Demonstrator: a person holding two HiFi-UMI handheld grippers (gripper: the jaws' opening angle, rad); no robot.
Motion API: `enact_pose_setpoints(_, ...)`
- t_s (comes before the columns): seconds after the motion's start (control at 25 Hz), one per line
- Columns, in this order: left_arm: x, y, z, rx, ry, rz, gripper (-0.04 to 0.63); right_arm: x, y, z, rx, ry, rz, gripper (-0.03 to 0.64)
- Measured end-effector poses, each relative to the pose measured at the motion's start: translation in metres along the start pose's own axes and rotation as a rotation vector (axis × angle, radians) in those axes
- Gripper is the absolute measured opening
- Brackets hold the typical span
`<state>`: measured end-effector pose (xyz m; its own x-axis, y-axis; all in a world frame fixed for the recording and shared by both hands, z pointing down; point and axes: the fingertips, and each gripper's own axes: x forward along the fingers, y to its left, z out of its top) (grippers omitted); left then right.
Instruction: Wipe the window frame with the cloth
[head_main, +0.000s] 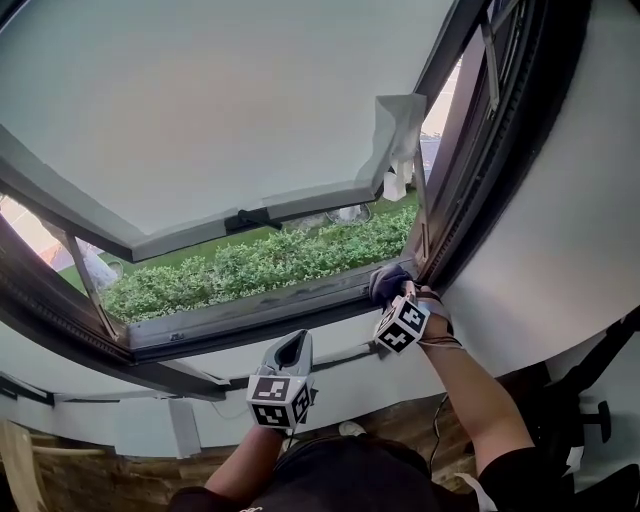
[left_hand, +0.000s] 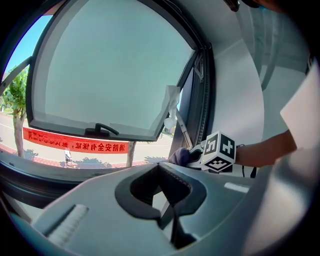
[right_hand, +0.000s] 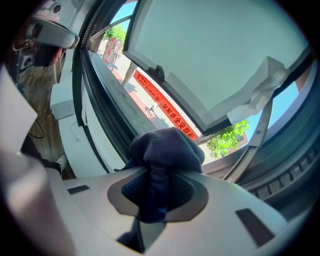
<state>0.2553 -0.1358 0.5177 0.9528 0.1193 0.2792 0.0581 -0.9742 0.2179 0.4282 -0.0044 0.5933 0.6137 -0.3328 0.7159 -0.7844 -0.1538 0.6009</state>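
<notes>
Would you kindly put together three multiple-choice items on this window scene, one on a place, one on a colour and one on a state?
1. Where is the right gripper placed?
A. At the lower right corner of the window frame
B. On the sash handle
C. Down on the floor

2. What colour is the cloth?
A. White
B. Red
C. Dark blue

3. How does the window sash stand?
A. Shut tight
B. Swung open outward
C. Taken off its frame

Answers:
1 A: the head view shows the right gripper at the bottom rail where it meets the right side of the frame.
2 C: the bunched cloth clamped in the right gripper is dark blue.
3 B: the window sash tilts outward and the hedge shows beneath its lower edge.
</notes>
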Motion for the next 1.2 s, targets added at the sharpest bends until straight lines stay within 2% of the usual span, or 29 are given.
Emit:
enact_pose_setpoints(0.16,-0.001,0.0,0.0,0.002,0.003,0.003,0.009,0.003,-0.01,-0.015,-0.013,0.05,-0.057,0.074)
enact_pose_setpoints(0.32,-0.003,0.001,-0.001,-0.003,0.002,0.011,0.009,0.003,-0.027,-0.034,0.023,0.101,-0.125,0.071)
enact_pose_setpoints(0.72,-0.01,0.01,-0.001,-0.007,-0.002,0.03,0.009,0.002,-0.031,-0.039,0.13,0.066,-0.174,0.066)
enact_pose_setpoints(0.8,-0.012,0.009,-0.001,-0.004,-0.001,0.025,0.009,0.001,-0.031,-0.039,0.201,0.042,-0.162,0.064)
enact_pose_setpoints(1.0,-0.011,0.004,-0.001,0.001,-0.003,0.01,0.009,-0.007,-0.032,-0.036,0.554,-0.067,-0.045,0.064)
enact_pose_setpoints(1.2,-0.005,-0.002,0.005,0.012,-0.012,-0.008,0.009,-0.015,-0.013,-0.021,0.819,-0.299,0.063,0.066)
